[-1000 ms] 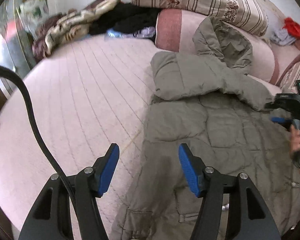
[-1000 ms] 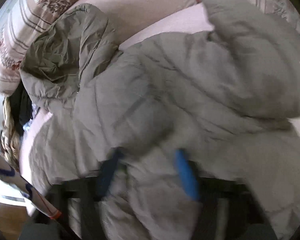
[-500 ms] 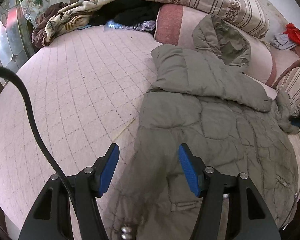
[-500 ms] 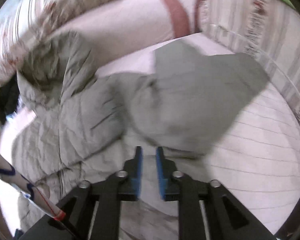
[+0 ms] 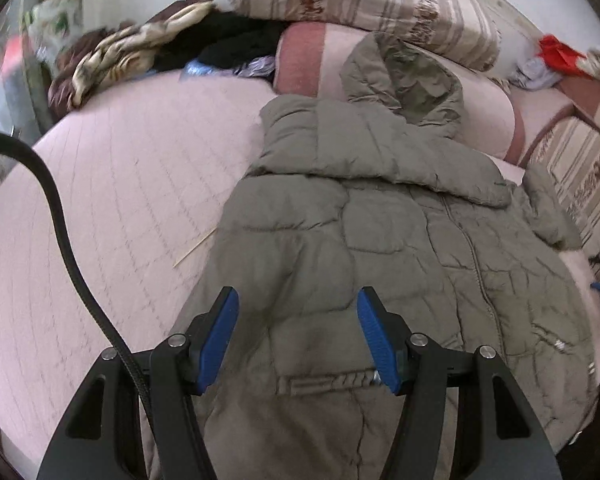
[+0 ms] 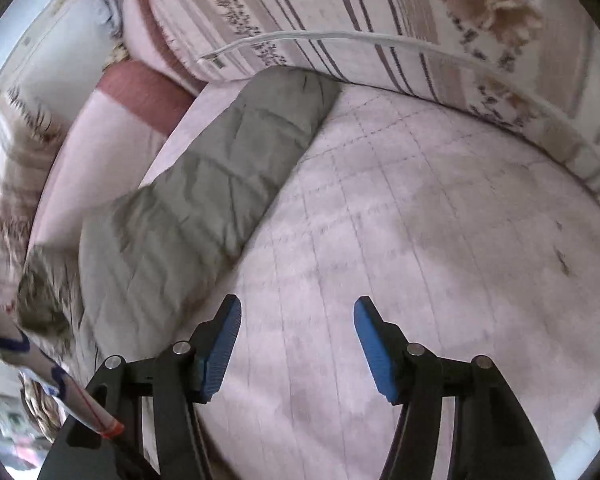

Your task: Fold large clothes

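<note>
On the pink quilted bed cover (image 5: 112,184), seen from the left wrist, the olive-green padded hooded jacket (image 5: 380,248) lies spread front-up, its hood (image 5: 404,80) resting against the pink bolster pillow (image 5: 312,60) at the head end. One sleeve is folded across the jacket's chest. The left gripper (image 5: 298,332) hovers over the jacket's lower hem area near a pocket flap, its blue-padded jaws spread wide and holding nothing. A thin wooden stick (image 5: 194,248) lies on the cover just beside the jacket's edge. A heap of mixed dark and patterned clothes (image 5: 160,52) sits beyond the jacket, beside the striped floral cushion (image 5: 364,4).

From the right wrist, the jacket's other sleeve (image 6: 204,200) stretches straight out across the bed cover (image 6: 420,240), its cuff end reaching the striped floral cushion edge (image 6: 380,20). The right gripper (image 6: 298,340) hangs above bare cover just beside that sleeve, jaws wide apart, gripping nothing.
</note>
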A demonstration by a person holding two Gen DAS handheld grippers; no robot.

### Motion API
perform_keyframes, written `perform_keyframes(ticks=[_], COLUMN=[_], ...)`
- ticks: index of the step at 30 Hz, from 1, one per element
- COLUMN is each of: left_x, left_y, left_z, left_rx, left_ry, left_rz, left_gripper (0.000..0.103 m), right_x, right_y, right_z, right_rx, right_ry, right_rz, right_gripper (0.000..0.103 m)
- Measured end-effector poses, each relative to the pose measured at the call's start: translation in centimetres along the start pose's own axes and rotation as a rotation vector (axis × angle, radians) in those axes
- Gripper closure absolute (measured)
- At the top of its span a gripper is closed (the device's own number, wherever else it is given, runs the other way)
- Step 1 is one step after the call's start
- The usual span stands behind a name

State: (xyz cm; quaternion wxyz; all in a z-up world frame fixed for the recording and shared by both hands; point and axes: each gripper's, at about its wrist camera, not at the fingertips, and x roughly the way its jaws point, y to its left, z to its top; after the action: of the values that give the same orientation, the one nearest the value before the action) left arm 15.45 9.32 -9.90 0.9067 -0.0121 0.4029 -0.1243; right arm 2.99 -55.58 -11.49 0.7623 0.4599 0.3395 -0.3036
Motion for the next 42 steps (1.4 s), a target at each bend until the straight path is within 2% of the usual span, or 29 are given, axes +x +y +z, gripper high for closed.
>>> perform_keyframes(ticks=[7,11,12,13,15,18,21,25,28,30,32,34,35,39,42], left_x=[3.2,5.0,5.4,5.6,5.7,5.7,5.6,4.5,3.0,2.0,1.1,0.4,0.0,-0.8,-0.8], left_y=[-2.2,-3.2,-3.4,-3.6,-3.9,-4.3,-4.1,-3.2,-3.0,-2.9,-2.7,-2.5,-2.4,-1.7,-1.4], left_z=[1.1,1.3,1.2,1.2,1.0,0.9,1.0,1.2,1.4,1.6,1.6,1.6,1.5,1.4,1.2], left_rx=[0.051,0.088,0.097,0.105,0.12,0.138,0.126,0.062,0.055,0.055,0.054,0.056,0.056,0.043,0.044], left_ry=[0.031,0.063,0.069,0.071,0.069,0.065,0.07,0.089,0.052,0.022,0.007,-0.004,-0.009,-0.017,-0.016], left_rz=[-0.039,-0.022,-0.016,-0.013,-0.003,0.013,0.009,-0.085,-0.097,-0.096,-0.106,-0.099,-0.098,-0.103,-0.092], left_gripper=[0.042,0.042,0.042,0.041,0.04,0.04,0.04,0.04,0.04,0.04,0.04,0.04,0.04,0.04,0.04], right_x=[6.1,7.7,7.9,8.1,8.4,6.8,3.2,-4.2,-8.9,-10.9,-11.4,-10.0,-9.4,-5.9,-3.4], right_y=[1.7,2.5,2.8,3.1,3.4,3.9,5.4,8.8,12.1,14.3,15.1,14.8,14.1,10.0,6.6], right_z=[4.5,6.7,7.4,8.0,8.6,9.3,9.8,10.0,9.0,7.8,6.4,5.5,4.8,2.2,1.4], right_rx=[0.067,0.083,0.088,0.085,0.071,0.04,-0.027,-0.147,-0.22,-0.268,-0.275,-0.255,-0.234,-0.142,-0.07], right_ry=[-0.013,-0.059,-0.065,-0.065,-0.048,-0.086,-0.144,-0.284,-0.331,-0.319,-0.262,-0.186,-0.165,-0.095,-0.055], right_rz=[0.018,0.014,0.009,0.003,-0.026,-0.066,-0.127,-0.212,-0.177,-0.112,-0.035,0.0,0.01,-0.004,-0.011], right_gripper=[0.038,0.03,0.033,0.057,0.091,0.095,0.1,0.103,0.103,0.102,0.092,0.038,0.035,0.034,0.035])
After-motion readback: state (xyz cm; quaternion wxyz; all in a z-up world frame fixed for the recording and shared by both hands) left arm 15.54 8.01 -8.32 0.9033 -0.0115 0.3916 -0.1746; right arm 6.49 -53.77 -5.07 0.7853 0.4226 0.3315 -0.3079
